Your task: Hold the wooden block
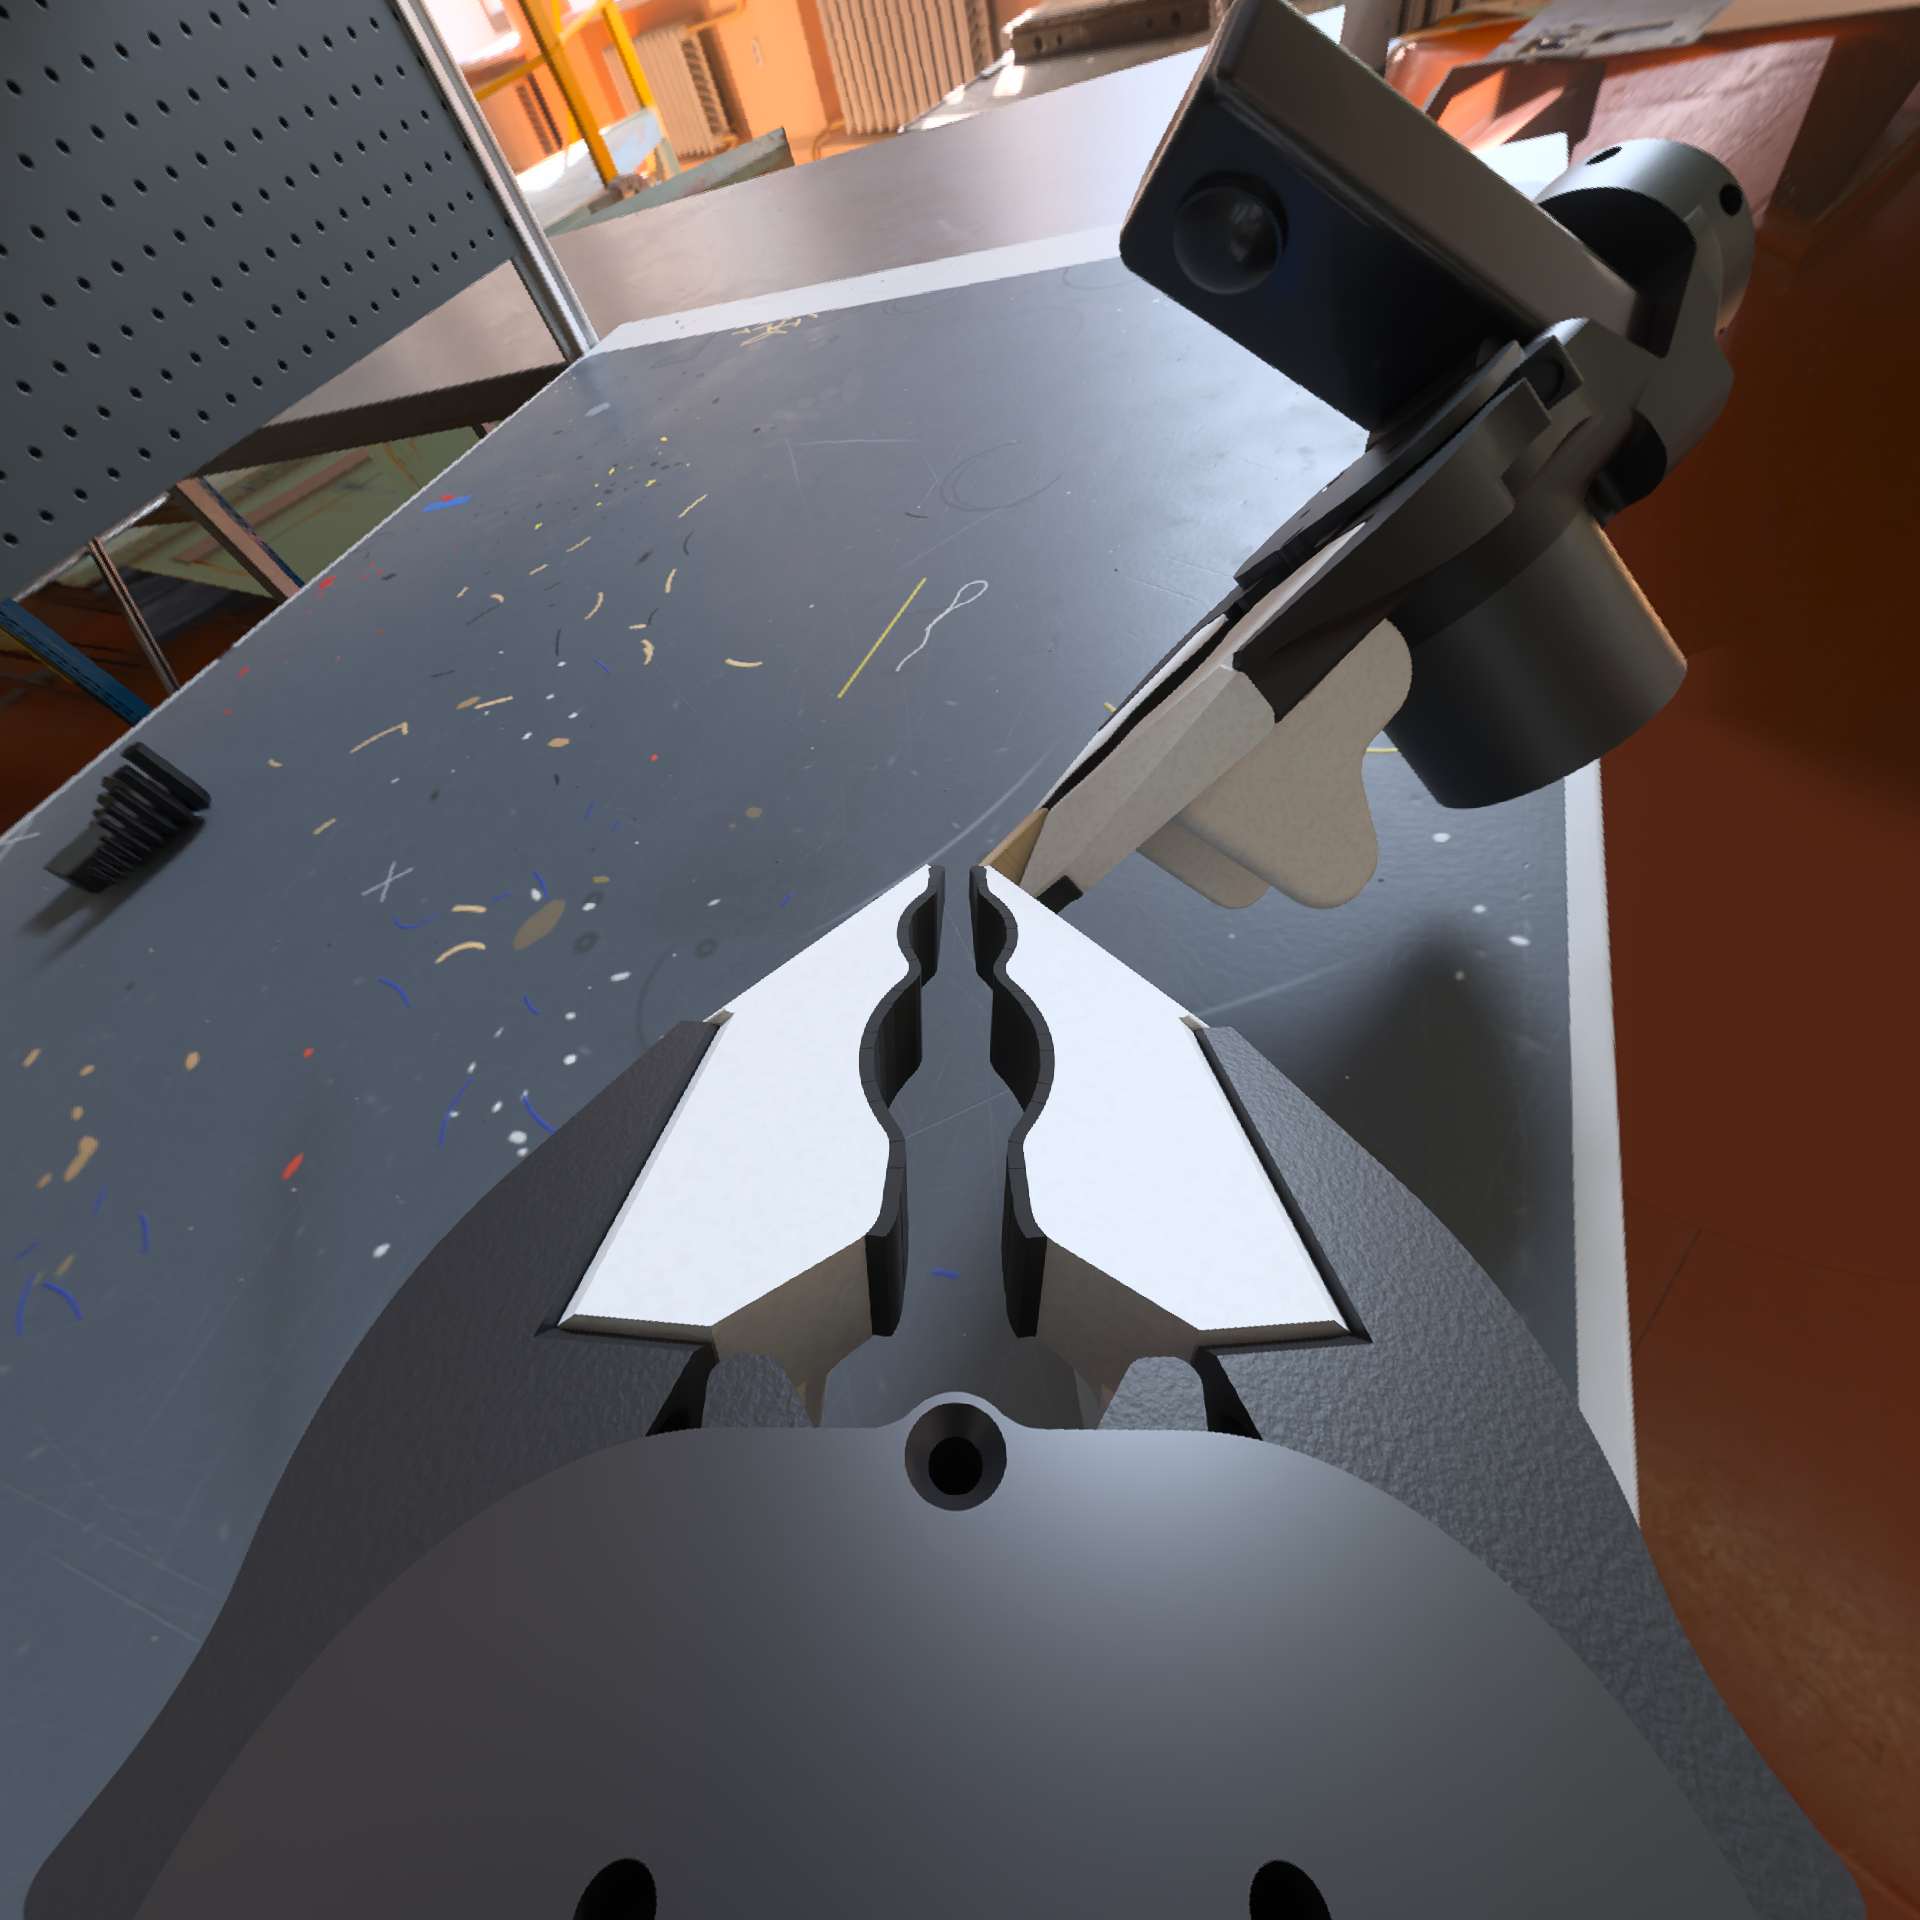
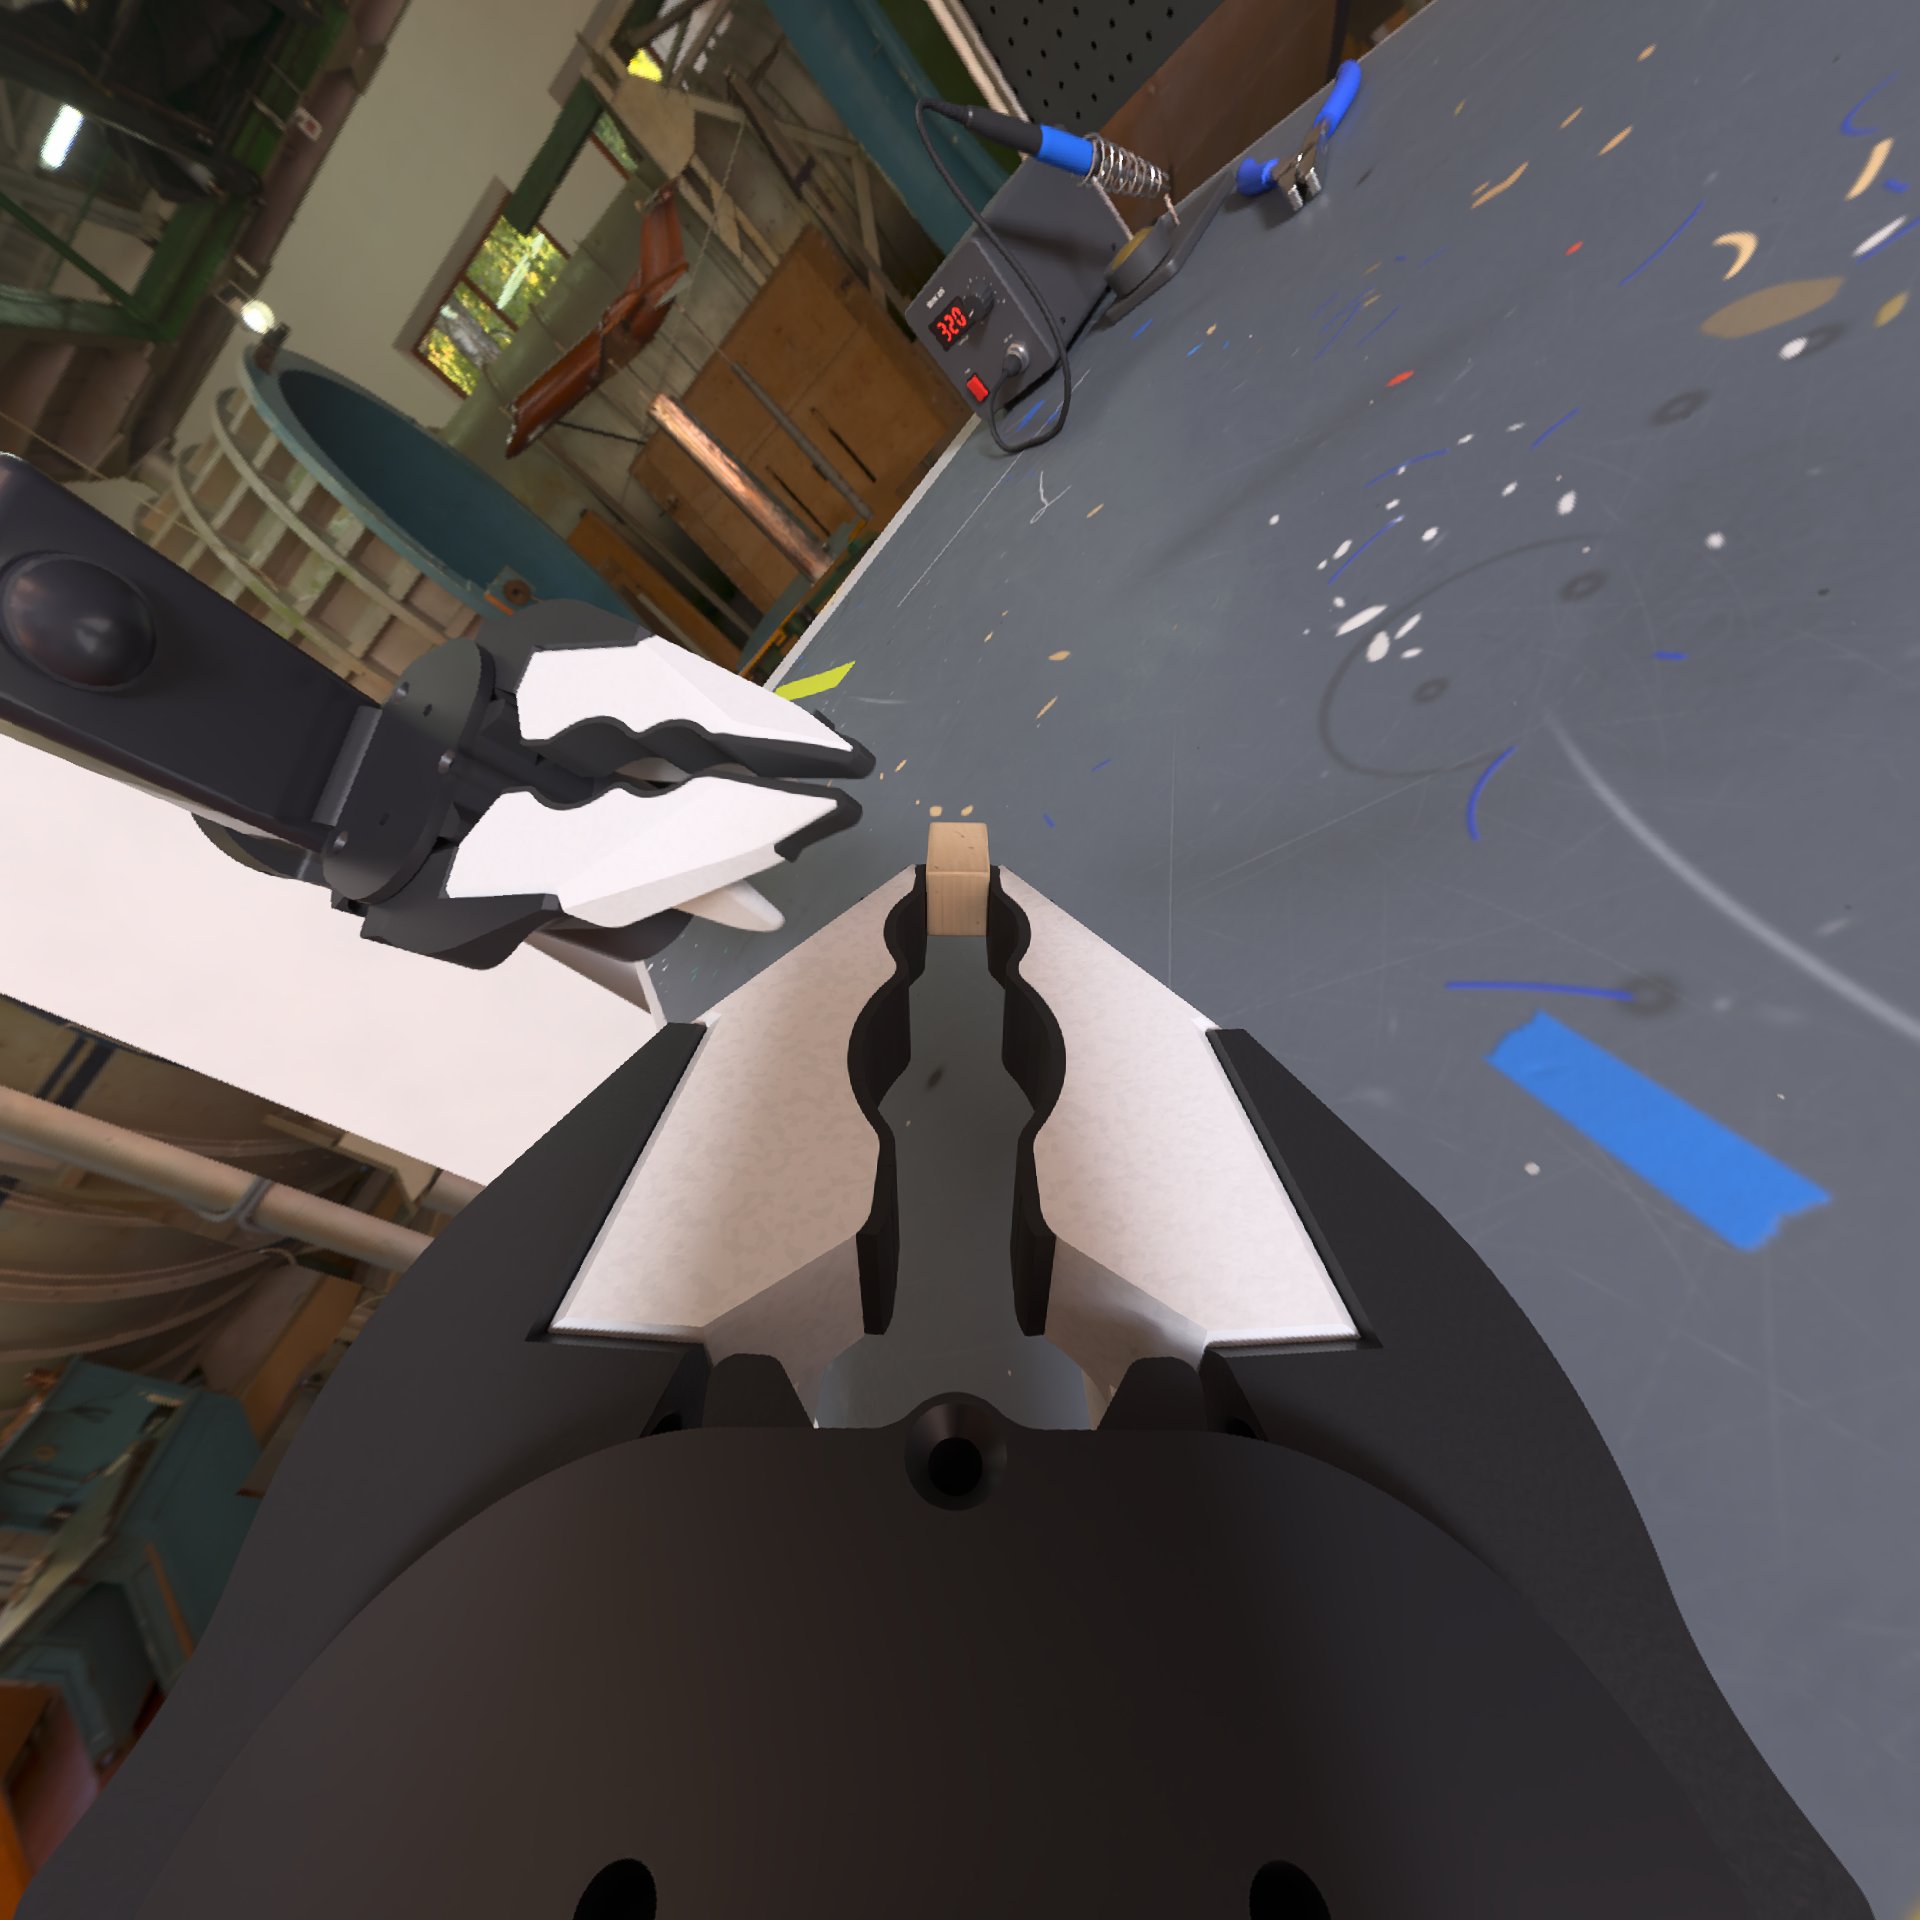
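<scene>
- Holding the wooden block (image 2: pixel 956 879) at centre frame of the right wrist view, my right gripper (image 2: pixel 956 883) has its fingers (image 2: pixel 1091 1091) closed on the small pale cube, which is pinched at the very tips and pokes out just beyond them.
- My left gripper (image 1: pixel 957 881) fills the lower half of its own view; its fingers (image 1: pixel 790 1101) are drawn almost together, a thin slit between the tips, with nothing between them.
- I see the two grippers near each other: in the left wrist view the right one slants in from the upper right, its tips just beside mine at centre frame.
- Below both lies a grey tabletop (image 1: pixel 727 582), flecked with paint marks.
- At the left edge of the left wrist view sits a stack of black ribbed parts (image 1: pixel 130 821).
- Near the top of the right wrist view stands a soldering station (image 2: pixel 1003 301) with a blue-handled iron, and blue-handled pliers (image 2: pixel 1299 145) to its right.
- A strip of blue tape (image 2: pixel 1652 1127) lies at right of centre.
</scene>
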